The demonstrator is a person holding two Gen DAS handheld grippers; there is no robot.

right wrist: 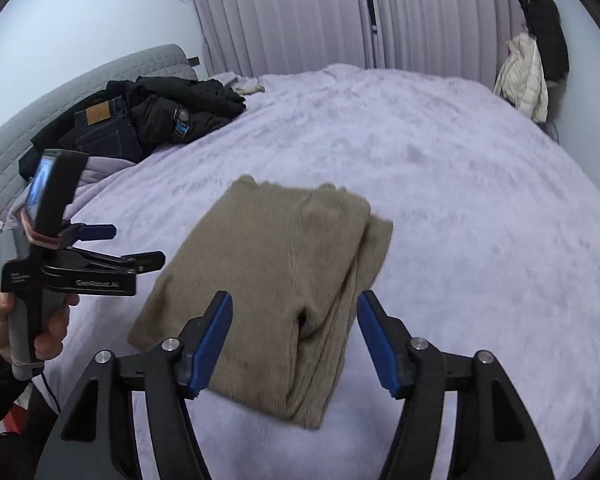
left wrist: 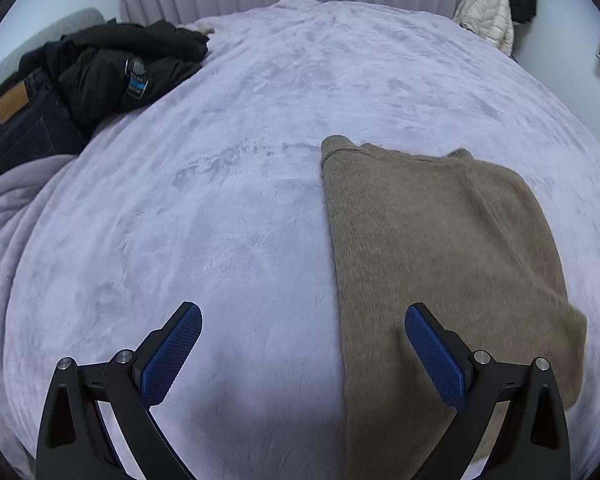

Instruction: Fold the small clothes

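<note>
The tan knitted sweater [right wrist: 268, 280], folded lengthwise, lies flat on the lilac plush bedspread [right wrist: 460, 200]. The left gripper [left wrist: 303, 344] and right gripper [right wrist: 294, 334] both gape wide, empty; pinch the near hem corners together and lift evenly toward the far collar

Sweater [right wrist: 272, 280] lies on the bed [right wrist: 460, 184] — clothes pile [right wrist: 156, 116] behind-left.

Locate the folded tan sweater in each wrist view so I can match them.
Left wrist: tan sweater fills the right half, under the right-hand fingertip.
Right wrist: centre of frame, ahead of the open gripper.
Shared landmark: dark clothes pile, upper left in both.
</note>
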